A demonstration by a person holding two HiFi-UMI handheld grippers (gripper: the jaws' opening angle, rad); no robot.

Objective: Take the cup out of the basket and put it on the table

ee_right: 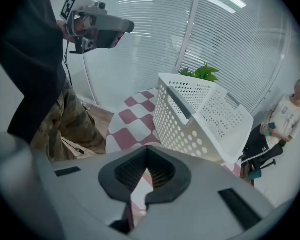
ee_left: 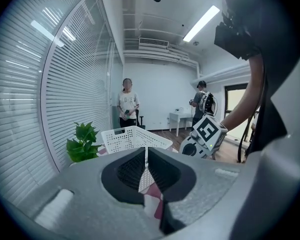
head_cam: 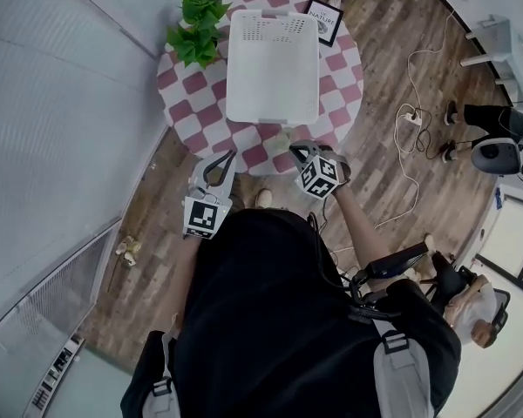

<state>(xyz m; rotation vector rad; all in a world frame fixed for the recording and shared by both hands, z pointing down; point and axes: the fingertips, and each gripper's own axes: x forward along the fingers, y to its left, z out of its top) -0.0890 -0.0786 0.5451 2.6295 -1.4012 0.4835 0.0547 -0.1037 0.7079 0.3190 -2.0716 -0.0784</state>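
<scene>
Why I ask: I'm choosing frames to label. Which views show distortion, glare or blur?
Head view: evenly lit, white perforated plastic basket crisp, walls bowed at the edges. Left gripper view: strong fisheye, black corners, glaring ceiling strip light. Right gripper view: same fisheye; pale slatted window blinds washed out.

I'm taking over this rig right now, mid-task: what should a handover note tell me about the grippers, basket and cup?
Left gripper: shut, empty, at the near edge of the table.
Right gripper: shut, empty, just short of the basket.
The basket stands on the checkered table; no cup shows in any view.
Done: nothing that shows. Left: reach into the basket, take the cup, set it on the table.
</scene>
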